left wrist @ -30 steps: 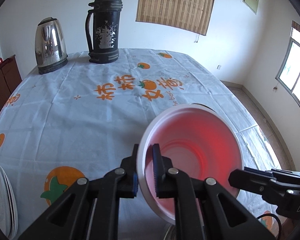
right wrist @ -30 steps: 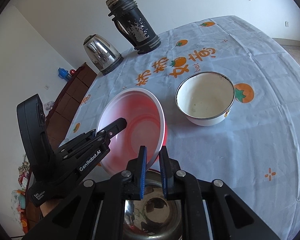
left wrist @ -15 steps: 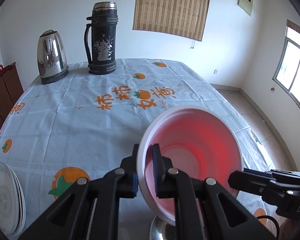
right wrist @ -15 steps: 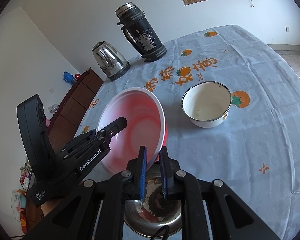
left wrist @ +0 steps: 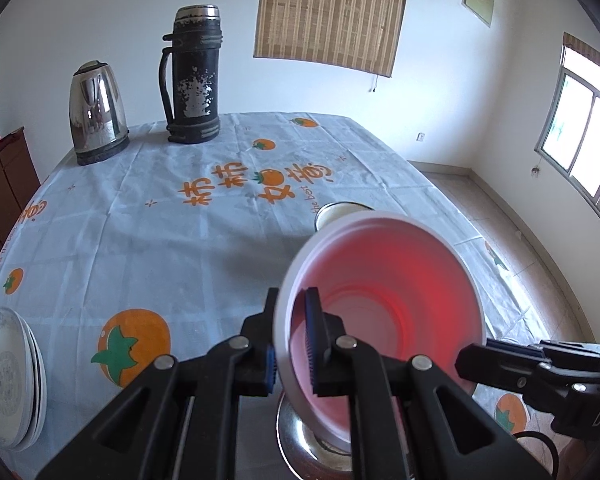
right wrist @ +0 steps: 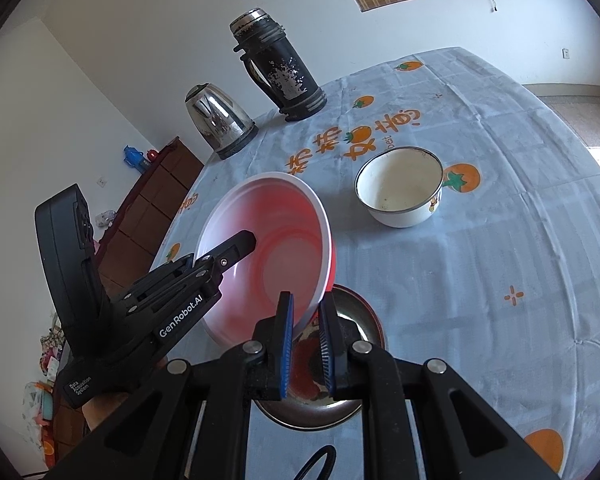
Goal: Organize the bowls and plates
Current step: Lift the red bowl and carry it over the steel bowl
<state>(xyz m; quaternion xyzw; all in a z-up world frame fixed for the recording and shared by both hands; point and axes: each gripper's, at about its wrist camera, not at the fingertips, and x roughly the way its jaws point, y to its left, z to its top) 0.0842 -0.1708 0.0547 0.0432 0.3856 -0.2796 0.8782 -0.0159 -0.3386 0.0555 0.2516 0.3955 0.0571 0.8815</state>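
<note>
A red plastic bowl (left wrist: 384, 304) with a white rim is held tilted in the air above the table; it also shows in the right wrist view (right wrist: 268, 248). My left gripper (left wrist: 292, 340) is shut on its rim. My right gripper (right wrist: 306, 344) straddles the opposite rim with its jaws slightly apart, and I cannot tell if the pads touch it. A steel bowl (right wrist: 364, 328) sits on the table under the red bowl, also in the left wrist view (left wrist: 300, 436). A white enamel bowl (right wrist: 400, 188) stands farther back. A stack of white plates (left wrist: 8, 376) lies at the table's left edge.
A steel kettle (left wrist: 98, 112) and a black thermos (left wrist: 192, 76) stand at the far end of the table (left wrist: 140, 220), which has a pale cloth with orange prints. A dark wooden cabinet (right wrist: 148, 208) stands left of the table. A window (left wrist: 580, 136) is on the right wall.
The red bowl and both grippers have risen above the steel bowl. The views now look from higher up, showing more of the table, the plates and the enamel bowl.
</note>
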